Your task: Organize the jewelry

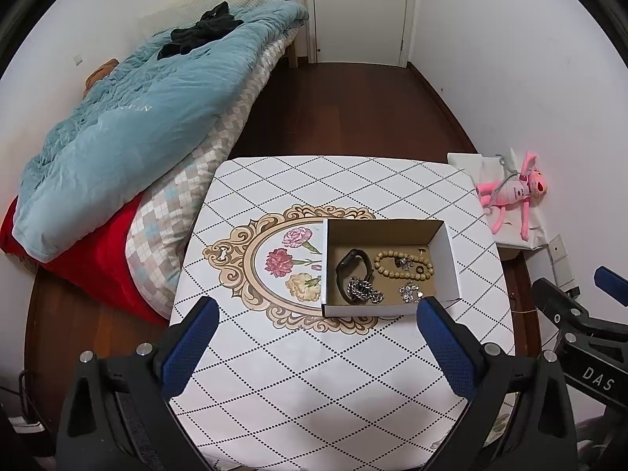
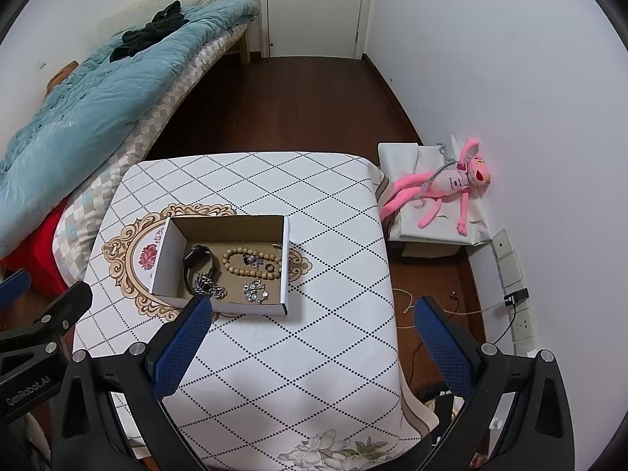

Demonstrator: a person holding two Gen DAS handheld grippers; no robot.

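A white cardboard box point(image 1: 447, 259) point(image 2: 285, 259) sits on the patterned table point(image 1: 314, 373) point(image 2: 298, 353). Inside lie a black watch point(image 1: 351, 271) point(image 2: 196, 259), a wooden bead bracelet point(image 1: 392, 271) point(image 2: 235, 267), a silver chain point(image 1: 363, 290) point(image 2: 208, 286), a small silver piece point(image 1: 410, 292) point(image 2: 255, 292) and a dark ring point(image 1: 420, 270) point(image 2: 270, 267). My left gripper point(image 1: 318, 310) is open and empty, above the table just in front of the box. My right gripper point(image 2: 314, 310) is open and empty, in front and to the right of the box.
A bed with a blue quilt point(image 1: 129, 117) point(image 2: 78, 110) stands left of the table. A pink plush toy point(image 1: 514, 192) point(image 2: 443, 184) lies on a white box at the right wall. A power strip with cables point(image 2: 518, 306) lies on the floor at right.
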